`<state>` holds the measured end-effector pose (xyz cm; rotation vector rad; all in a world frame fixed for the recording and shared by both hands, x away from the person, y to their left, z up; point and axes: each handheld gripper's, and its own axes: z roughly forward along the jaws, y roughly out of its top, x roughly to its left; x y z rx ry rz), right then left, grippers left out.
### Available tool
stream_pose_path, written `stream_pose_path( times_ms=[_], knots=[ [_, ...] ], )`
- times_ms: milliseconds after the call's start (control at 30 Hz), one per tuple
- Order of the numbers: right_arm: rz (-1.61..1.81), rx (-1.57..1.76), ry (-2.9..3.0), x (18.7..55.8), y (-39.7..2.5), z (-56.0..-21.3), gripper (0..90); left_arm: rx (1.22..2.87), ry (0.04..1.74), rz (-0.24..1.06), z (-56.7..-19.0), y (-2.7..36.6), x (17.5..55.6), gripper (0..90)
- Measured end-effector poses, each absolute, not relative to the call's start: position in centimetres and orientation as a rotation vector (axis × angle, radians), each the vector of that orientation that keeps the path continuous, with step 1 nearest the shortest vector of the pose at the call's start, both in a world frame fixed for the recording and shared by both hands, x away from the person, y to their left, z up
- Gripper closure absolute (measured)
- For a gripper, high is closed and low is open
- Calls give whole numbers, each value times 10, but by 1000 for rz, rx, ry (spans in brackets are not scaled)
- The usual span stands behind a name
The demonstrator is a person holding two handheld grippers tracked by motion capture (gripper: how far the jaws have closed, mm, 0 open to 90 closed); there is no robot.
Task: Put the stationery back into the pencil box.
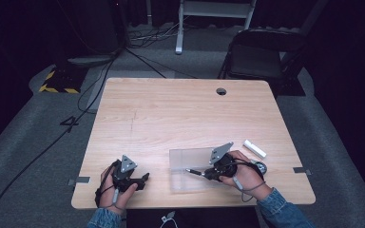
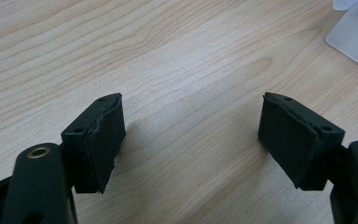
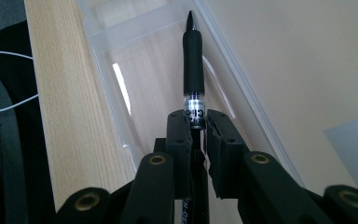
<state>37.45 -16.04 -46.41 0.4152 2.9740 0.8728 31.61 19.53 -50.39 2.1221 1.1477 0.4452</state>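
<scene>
Over the clear tray (image 1: pixel 190 159) my right gripper (image 3: pixel 196 122) clamps the pen (image 3: pixel 192 60), ready to lower it in, while my left gripper (image 2: pixel 191 135) rests wide open on the table (image 1: pixel 171 109).

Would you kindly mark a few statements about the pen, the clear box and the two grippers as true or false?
1. The right gripper is shut on the pen. True.
2. The left gripper also holds something. False: its jaws stand wide apart over bare wood of the table.
3. The pen's tip points over the clear box. True: in the right gripper view the box lies under the pen.
4. The white stick lies inside the clear box. False: it lies on the table to the right of the box, beyond the right hand.
5. The clear box sits at the far edge of the table, by the round hole. False: it sits near the person's edge.
</scene>
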Motion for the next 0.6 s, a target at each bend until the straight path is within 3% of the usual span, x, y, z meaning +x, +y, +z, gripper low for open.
stream_pose_path(
  times_ms=[600],
  knots=[
    [821,452,2979,377,-161,-471,796,2122,1145,446,-504,195,316,234]
  ],
)
